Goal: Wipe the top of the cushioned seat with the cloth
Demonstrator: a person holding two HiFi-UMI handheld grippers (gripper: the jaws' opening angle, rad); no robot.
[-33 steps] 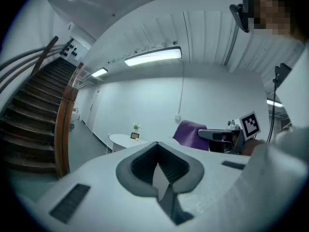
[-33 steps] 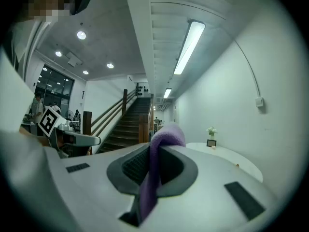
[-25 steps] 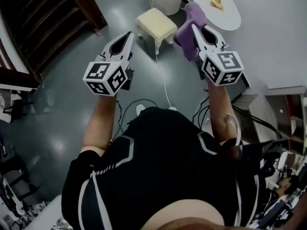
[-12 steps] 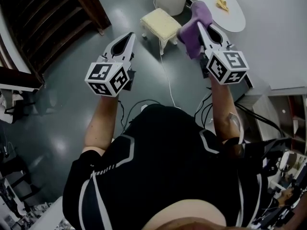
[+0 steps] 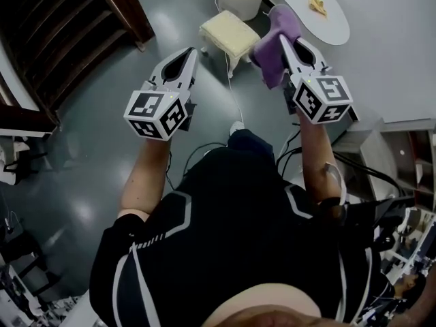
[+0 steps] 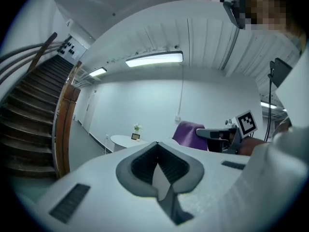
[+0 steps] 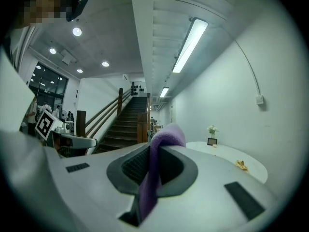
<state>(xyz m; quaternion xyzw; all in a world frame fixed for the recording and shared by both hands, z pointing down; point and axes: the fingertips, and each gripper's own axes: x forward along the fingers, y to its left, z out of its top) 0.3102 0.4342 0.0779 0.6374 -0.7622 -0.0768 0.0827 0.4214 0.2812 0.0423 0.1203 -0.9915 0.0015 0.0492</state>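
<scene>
While my right fingers clench the soft purple cloth, with the cream square cushioned seat ahead, my left fingers are pressed together, holding nothing.

No legible text, labels, brands or numbers visible

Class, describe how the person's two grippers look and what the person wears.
The left gripper and the right gripper are white, tapering shells with dark grey ribbed pads inside the jaws. Each carries a white cube with black square markers at its rear. The person wears a black short-sleeved shirt with pale stripes.
</scene>
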